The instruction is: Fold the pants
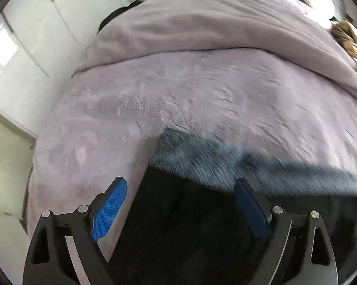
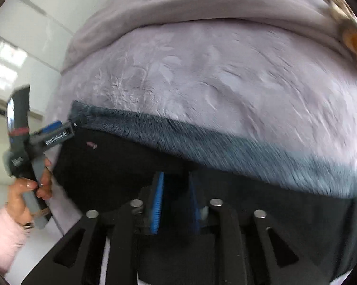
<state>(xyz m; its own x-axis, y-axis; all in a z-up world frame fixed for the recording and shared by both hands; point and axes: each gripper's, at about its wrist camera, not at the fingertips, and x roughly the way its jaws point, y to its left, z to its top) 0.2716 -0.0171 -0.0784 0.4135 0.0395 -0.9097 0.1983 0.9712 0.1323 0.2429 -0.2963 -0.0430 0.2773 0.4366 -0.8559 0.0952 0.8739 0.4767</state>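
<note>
Black pants [image 1: 178,216] lie flat on a lilac plush bedspread [image 1: 202,90], and a band of grey-blue fleece lining [image 1: 226,159] shows along their far edge. My left gripper [image 1: 180,181] hovers over the pants' left part with its blue pads wide apart and nothing between them. In the right wrist view the pants [image 2: 121,166] fill the lower half. My right gripper [image 2: 175,174] is over them, its pads a narrow gap apart and not pressing on cloth. The left gripper [image 2: 71,124] shows there too, at the pants' far left corner, held by a hand [image 2: 24,190] in a pink sleeve.
A rolled grey-lilac duvet [image 1: 202,23] lies across the bed beyond the pants. A tan braided cushion [image 1: 352,45] sits at the far right. White cupboard doors [image 1: 24,54] and pale floor border the bed's left edge.
</note>
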